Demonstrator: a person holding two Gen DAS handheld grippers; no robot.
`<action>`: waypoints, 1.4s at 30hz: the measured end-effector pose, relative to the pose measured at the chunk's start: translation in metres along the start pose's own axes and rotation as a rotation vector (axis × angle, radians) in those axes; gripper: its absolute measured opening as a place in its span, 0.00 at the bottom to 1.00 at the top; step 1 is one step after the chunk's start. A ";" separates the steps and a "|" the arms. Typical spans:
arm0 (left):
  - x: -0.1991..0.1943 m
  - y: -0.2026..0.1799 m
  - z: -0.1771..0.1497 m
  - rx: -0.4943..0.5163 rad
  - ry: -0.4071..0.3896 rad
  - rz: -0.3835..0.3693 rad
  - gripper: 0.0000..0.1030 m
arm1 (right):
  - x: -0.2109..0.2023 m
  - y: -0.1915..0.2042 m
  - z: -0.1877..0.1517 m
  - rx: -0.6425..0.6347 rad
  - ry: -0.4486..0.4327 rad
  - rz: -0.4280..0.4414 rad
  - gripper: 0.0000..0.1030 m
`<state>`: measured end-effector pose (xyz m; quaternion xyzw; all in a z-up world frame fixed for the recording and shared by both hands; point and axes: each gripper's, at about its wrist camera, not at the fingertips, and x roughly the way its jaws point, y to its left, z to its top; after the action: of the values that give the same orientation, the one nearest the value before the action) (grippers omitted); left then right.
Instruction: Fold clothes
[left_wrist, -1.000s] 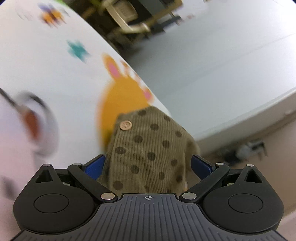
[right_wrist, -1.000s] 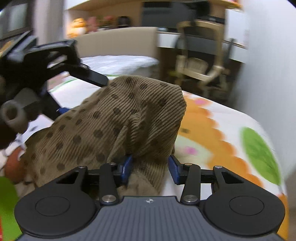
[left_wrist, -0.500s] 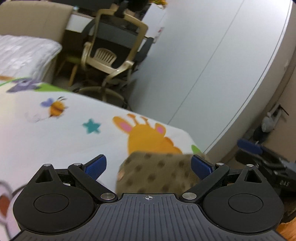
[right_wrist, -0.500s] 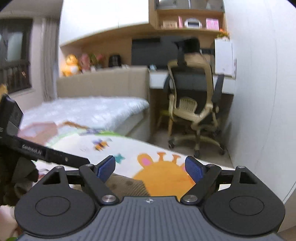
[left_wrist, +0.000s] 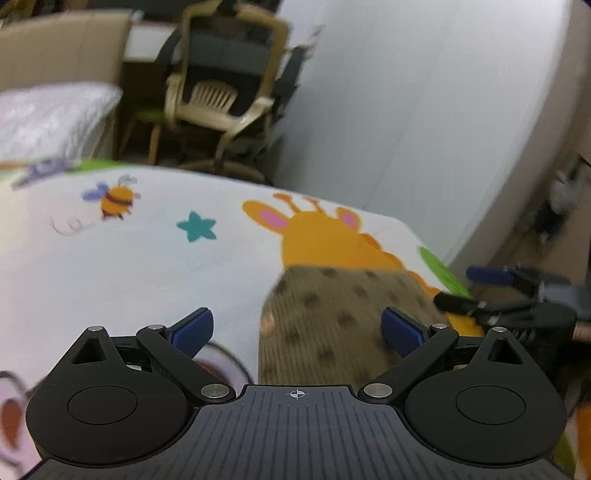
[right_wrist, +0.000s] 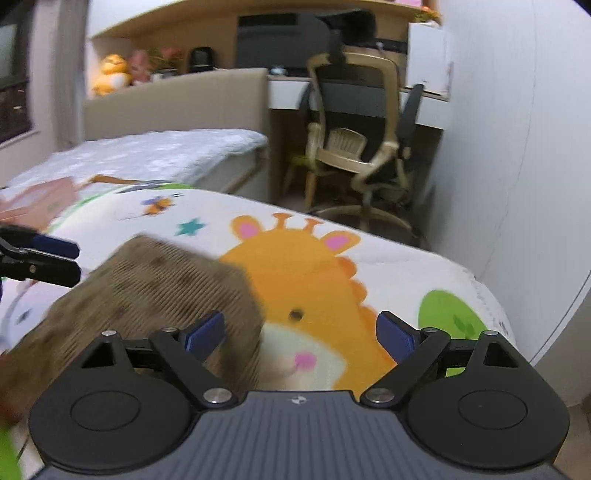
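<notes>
Brown dotted garment (left_wrist: 332, 325) lies on giraffe-print blanket (left_wrist: 147, 266); bed (right_wrist: 147, 155), office chair (right_wrist: 354, 122) behind. Left gripper (left_wrist: 297, 328) wide apart, empty, over garment's left edge. Right gripper (right_wrist: 299, 332) opening, empty, garment at its left pad.

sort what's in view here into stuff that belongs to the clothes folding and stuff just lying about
Part of the job:
- brown dotted corduroy garment
- left hand-held gripper, open
- right hand-held gripper, jaws opening, not gripping the garment

Just lying about:
- office chair
- plush toys on the shelf
- cartoon giraffe blanket under the garment
</notes>
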<state>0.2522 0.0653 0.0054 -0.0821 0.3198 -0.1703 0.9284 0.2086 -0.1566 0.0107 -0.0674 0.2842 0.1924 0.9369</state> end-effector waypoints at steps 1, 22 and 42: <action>-0.014 -0.008 -0.007 0.041 -0.002 -0.017 0.97 | -0.007 0.002 -0.007 -0.005 0.006 0.008 0.88; -0.066 0.021 -0.075 0.218 0.089 0.286 0.98 | -0.016 0.074 -0.045 -0.123 0.033 0.104 0.88; -0.039 -0.021 -0.080 0.055 0.111 -0.203 0.98 | 0.002 0.038 -0.033 -0.153 0.036 -0.065 0.96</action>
<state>0.1683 0.0563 -0.0293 -0.0788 0.3560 -0.2767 0.8891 0.1782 -0.1294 -0.0187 -0.1515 0.2829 0.1818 0.9295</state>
